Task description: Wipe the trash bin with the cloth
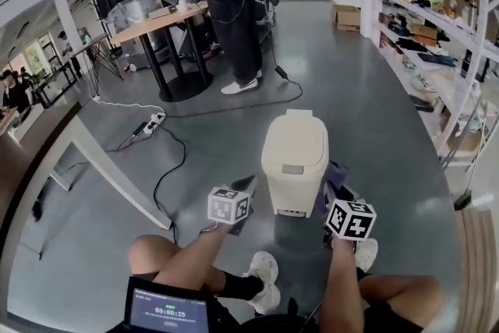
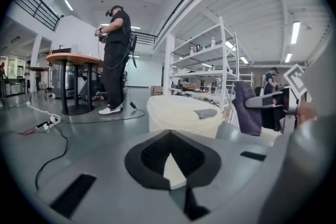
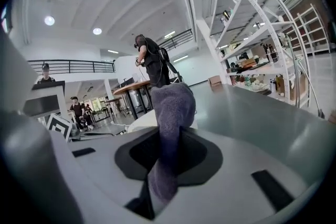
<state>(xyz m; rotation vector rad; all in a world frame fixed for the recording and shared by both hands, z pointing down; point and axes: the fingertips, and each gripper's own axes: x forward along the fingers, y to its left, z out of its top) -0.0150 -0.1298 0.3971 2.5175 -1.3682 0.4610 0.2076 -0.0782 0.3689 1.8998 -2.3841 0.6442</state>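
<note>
— Two sets of tongs; what's each doing?
— The right tongs (image 1: 337, 191) pinch a purple terry cloth (image 1: 337, 174) just beside the cream plastic lidded trash bin (image 1: 294, 156) on the grey floor (image 1: 374, 113). The left tongs (image 1: 246, 185), tips pressed together on nothing, sit near its other side.

Open floor (image 1: 351, 82) lies far of the trash bin (image 1: 294, 156) and to its right. On the left, a cable (image 1: 184, 152) crosses the floor beside a slanted white desk leg (image 1: 117, 175). Shelving (image 1: 437, 19) bounds your far right.
</note>
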